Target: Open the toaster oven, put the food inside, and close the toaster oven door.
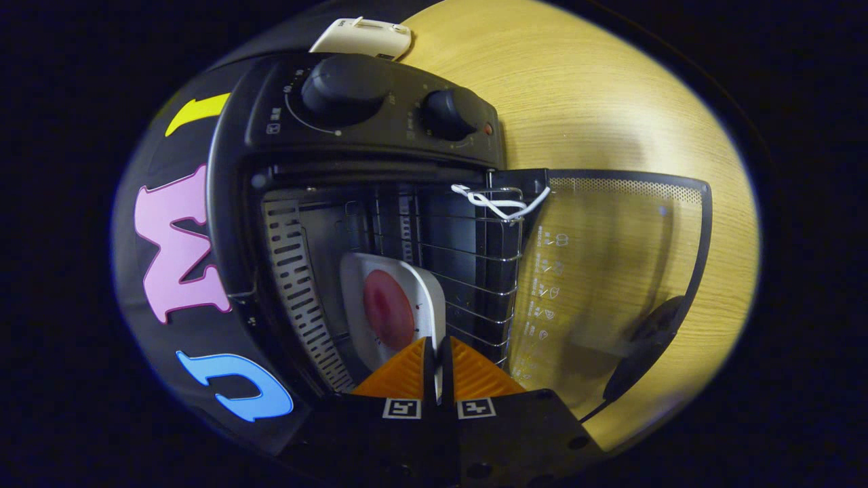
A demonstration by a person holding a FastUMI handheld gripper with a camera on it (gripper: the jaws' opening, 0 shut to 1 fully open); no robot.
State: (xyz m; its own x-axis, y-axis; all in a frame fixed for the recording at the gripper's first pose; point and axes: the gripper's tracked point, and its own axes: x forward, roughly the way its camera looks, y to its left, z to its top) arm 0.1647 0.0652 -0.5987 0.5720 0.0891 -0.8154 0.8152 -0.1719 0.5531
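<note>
white plate (397, 285) with red food (388, 313) inside open toaster oven (366, 176), rim clamped between orange fingers (407, 369)

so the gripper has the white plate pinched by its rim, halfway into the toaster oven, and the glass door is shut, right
Not quite: the glass door is swung wide open, as the gripper view shows. The rest holds: the gripper pinches the white plate by its rim, partway into the toaster oven on the wire rack.

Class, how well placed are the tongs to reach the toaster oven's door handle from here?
Probably not yet. The tongs are shut on the white plate's rim, inside the oven on the wire rack. The glass door lies open beside them; its handle has nothing in front, so releasing and backing out should leave the way free.
</note>
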